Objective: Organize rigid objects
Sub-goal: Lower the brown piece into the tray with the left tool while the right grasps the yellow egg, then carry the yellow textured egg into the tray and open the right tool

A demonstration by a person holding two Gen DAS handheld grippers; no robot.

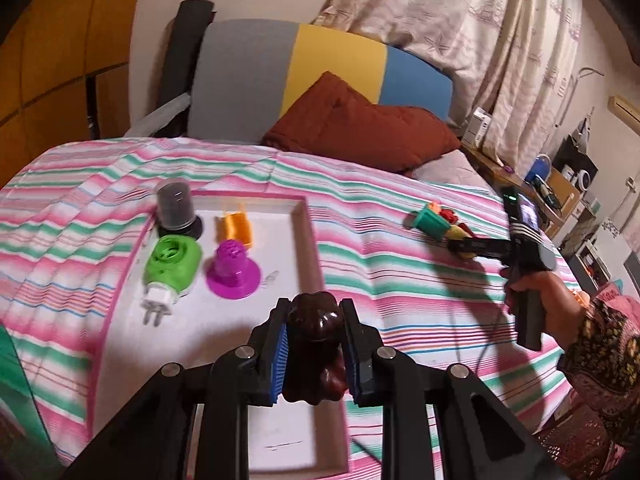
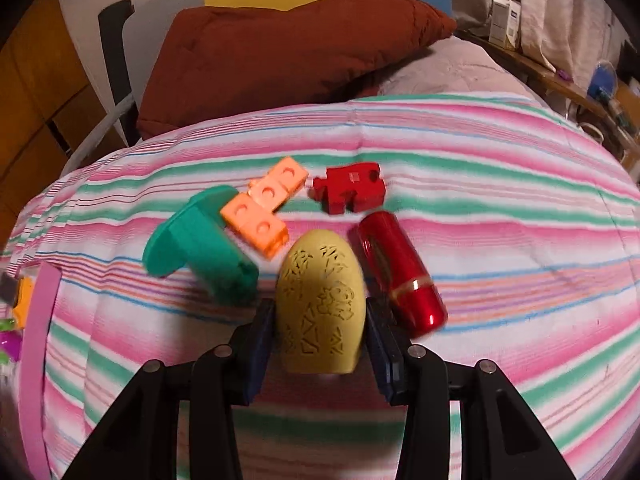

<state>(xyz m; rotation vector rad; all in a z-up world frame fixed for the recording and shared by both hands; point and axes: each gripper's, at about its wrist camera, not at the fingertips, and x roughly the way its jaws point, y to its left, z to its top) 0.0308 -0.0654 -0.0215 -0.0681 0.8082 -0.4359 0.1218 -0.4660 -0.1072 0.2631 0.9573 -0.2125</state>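
Two grips hold: left gripper [image 1: 314, 344] clamps a brown figurine [image 1: 316, 320] above the white tray [image 1: 308, 240]; right gripper [image 2: 320, 332] clamps the yellow egg [image 2: 320, 304], red tube [image 2: 402, 276] at three o'clock, likely tray-bound.

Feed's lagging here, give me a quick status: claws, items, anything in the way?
Left claw shut on dark brown figurine, over white tray. Right claw shut on yellow egg on bed. Red tube and teal piece crowd the egg.

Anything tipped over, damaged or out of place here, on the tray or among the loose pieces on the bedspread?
No damage or spills. On the white tray, the green plug-in device lies flat while its neighbours stand. On the bedspread, the teal stamp-like piece and red tube lie tipped, unsorted.
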